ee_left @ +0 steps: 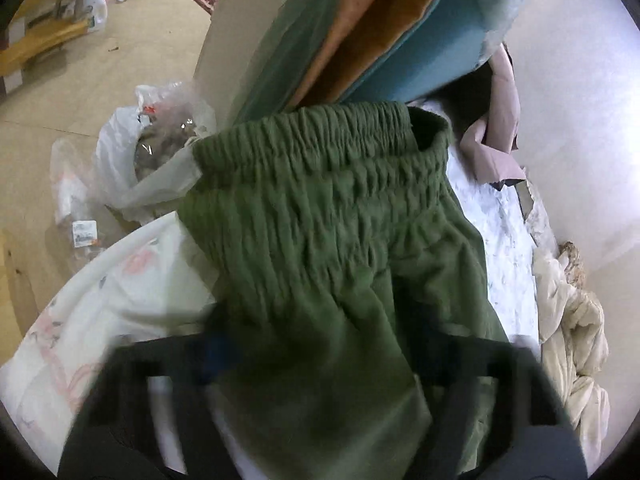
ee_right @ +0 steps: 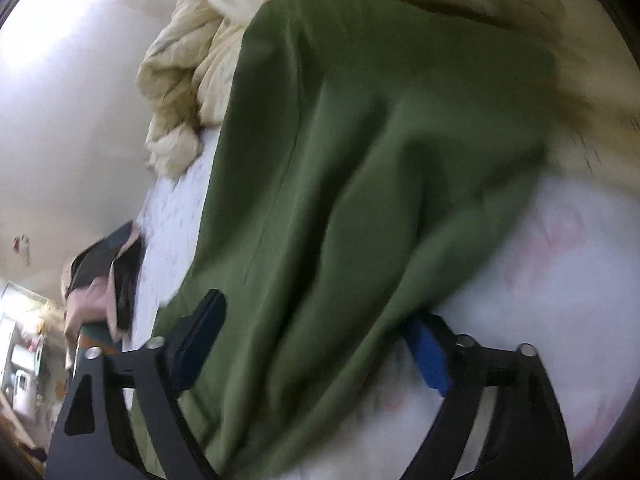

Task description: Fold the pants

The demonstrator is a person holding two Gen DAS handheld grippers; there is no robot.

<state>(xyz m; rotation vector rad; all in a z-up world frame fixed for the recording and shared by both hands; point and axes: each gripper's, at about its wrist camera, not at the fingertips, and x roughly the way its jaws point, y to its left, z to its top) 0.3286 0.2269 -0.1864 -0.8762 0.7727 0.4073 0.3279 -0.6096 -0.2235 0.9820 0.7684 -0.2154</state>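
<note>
The green pants [ee_left: 328, 240] lie spread on a bed whose white sheet [ee_left: 80, 312] carries a faint pink print, with the gathered waistband [ee_left: 320, 140] toward the stacked teal and orange cushions [ee_left: 360, 32]. The left claw [ee_left: 316, 364] is partly closed with green cloth bunched between its blurred fingers, though I cannot tell whether it grips, while the right claw [ee_right: 316, 344] stands wide, cloth between its blue pads [ee_right: 428, 356], not pinched. Around them lie a crumpled cream quilt [ee_right: 184, 80], pink clothing [ee_left: 496, 128] by the pale wall, and a stuffed plastic bag [ee_left: 132, 168] on the tan floor [ee_left: 120, 64].
</note>
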